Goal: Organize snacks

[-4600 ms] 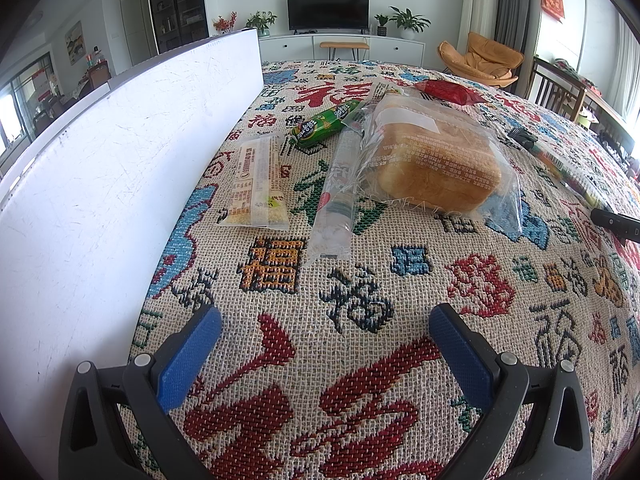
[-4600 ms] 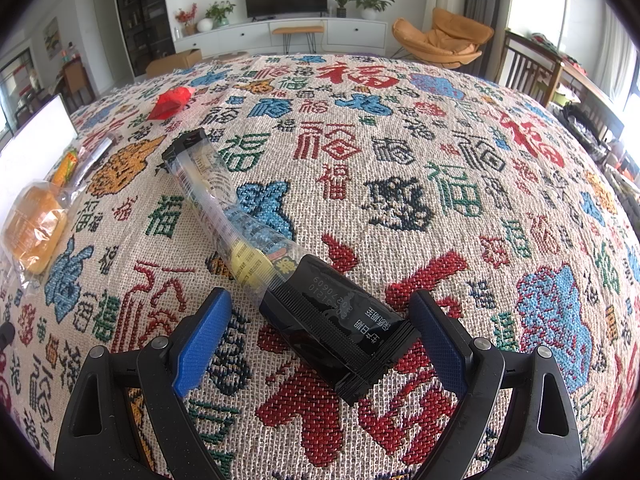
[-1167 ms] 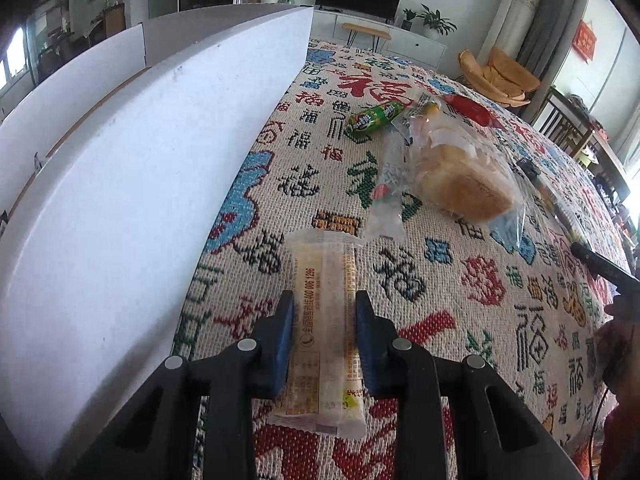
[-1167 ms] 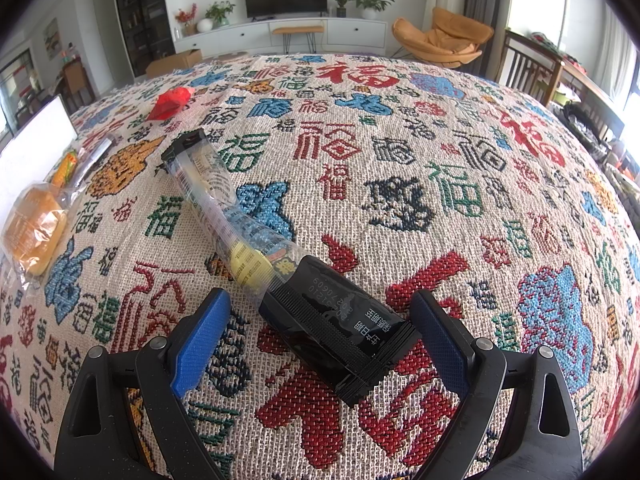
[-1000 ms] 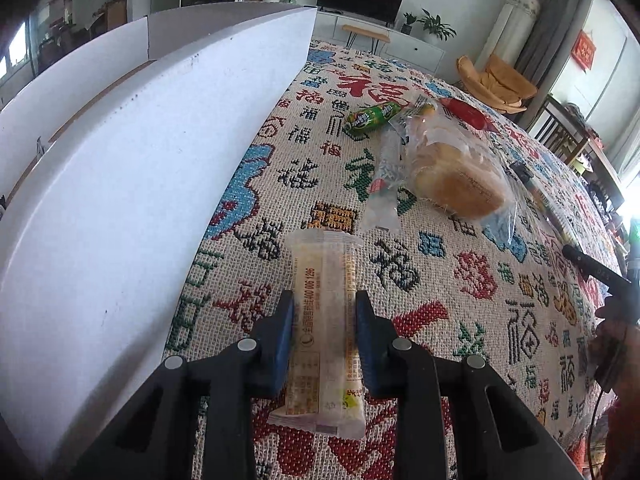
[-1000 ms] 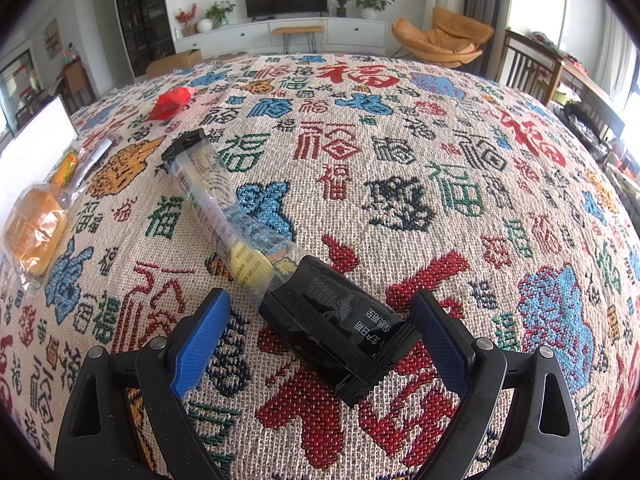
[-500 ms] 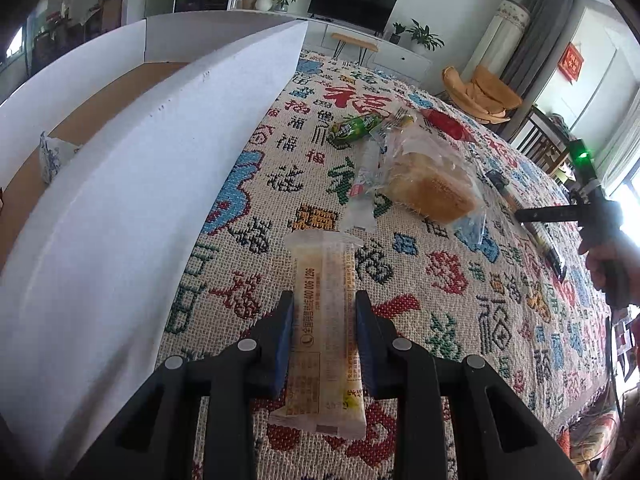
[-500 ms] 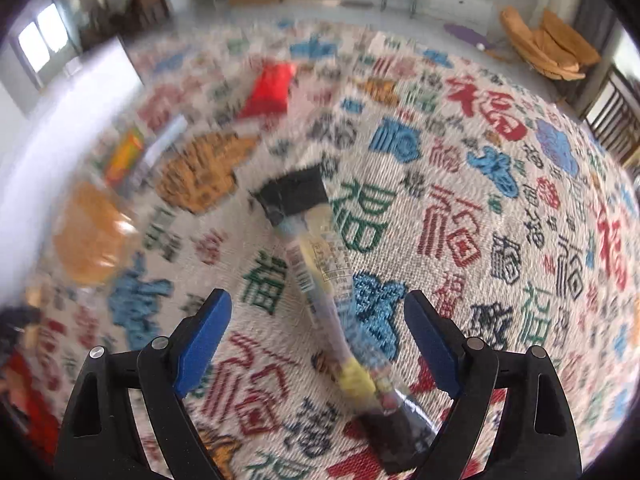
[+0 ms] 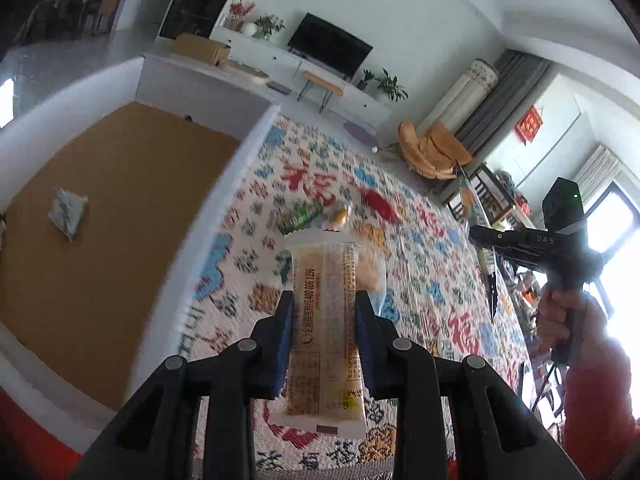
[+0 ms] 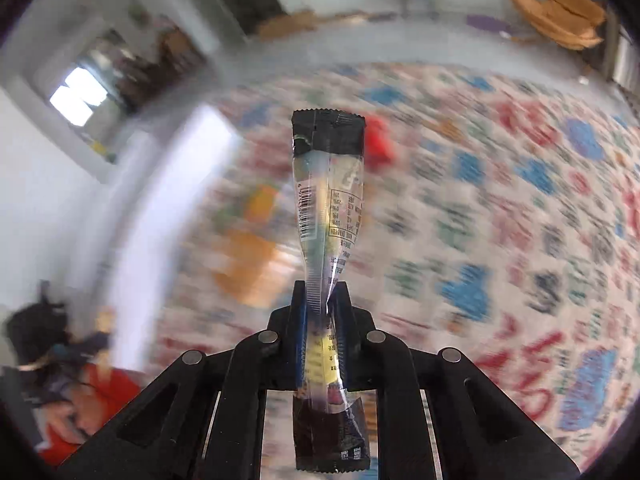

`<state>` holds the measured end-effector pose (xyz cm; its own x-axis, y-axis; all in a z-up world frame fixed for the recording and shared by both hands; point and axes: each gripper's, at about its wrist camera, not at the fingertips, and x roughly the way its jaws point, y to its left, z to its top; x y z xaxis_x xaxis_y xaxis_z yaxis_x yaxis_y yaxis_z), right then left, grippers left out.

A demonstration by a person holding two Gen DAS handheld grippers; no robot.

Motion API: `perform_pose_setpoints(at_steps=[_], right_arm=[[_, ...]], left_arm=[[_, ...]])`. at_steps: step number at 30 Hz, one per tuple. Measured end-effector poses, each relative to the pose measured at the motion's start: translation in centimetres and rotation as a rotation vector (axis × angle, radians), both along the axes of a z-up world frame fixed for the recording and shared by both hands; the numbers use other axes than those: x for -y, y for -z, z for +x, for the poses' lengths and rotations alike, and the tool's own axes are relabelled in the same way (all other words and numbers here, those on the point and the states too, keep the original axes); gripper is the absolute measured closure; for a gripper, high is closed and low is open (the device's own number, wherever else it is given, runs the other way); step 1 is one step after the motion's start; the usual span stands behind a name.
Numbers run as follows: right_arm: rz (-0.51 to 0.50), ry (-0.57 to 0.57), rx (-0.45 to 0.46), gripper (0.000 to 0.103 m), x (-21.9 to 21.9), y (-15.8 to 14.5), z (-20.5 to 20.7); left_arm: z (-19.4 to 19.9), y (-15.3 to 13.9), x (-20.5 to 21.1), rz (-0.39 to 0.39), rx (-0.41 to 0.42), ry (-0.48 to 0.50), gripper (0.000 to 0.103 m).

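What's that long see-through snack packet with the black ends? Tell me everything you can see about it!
The long snack packet is a thin, crinkly plastic wrapper, clear in the middle with printed labels, a barcode and a yellow patch, and black at both crimped ends. It is lifted off the patterned tablecloth. The right gripper is shut on it, squeezing it narrow, so it is pinched and twisted there. Nothing else touches it.

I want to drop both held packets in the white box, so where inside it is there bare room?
Nearly the whole brown cardboard floor of the white-walled box is bare; only a small crumpled pale packet lies toward its left side. The patch between that packet and the wall beside the patterned cloth is widest. On the cloth, the blurred snacks crowd together.
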<state>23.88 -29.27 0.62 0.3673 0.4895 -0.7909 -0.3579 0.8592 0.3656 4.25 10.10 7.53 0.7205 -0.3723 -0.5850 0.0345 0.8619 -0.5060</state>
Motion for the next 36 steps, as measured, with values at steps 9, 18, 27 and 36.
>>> perform_pose_setpoints(at_steps=[9,18,27,36], right_arm=[[0.43,-0.287,0.029,0.065,-24.5,-6.5,-1.4],[0.094,-0.118,0.3,0.032,-18.0,-0.5,-4.5],[-0.401,0.361,0.302,0.032,4.8,11.2,-4.8],[-0.367,0.48,0.202,0.027,11.9,13.9,-4.5]], left_arm=[[0.6,-3.1,-12.5,0.35,-0.117,-0.341,0.038],[-2.3,0.4,-9.6,0.324,-0.118,-0.342,0.021],[1.3,0.3,8.6,0.322,0.01,0.131,0.008],[7.6,10.6,15.9,0.508,-0.08,0.188,0.008]])
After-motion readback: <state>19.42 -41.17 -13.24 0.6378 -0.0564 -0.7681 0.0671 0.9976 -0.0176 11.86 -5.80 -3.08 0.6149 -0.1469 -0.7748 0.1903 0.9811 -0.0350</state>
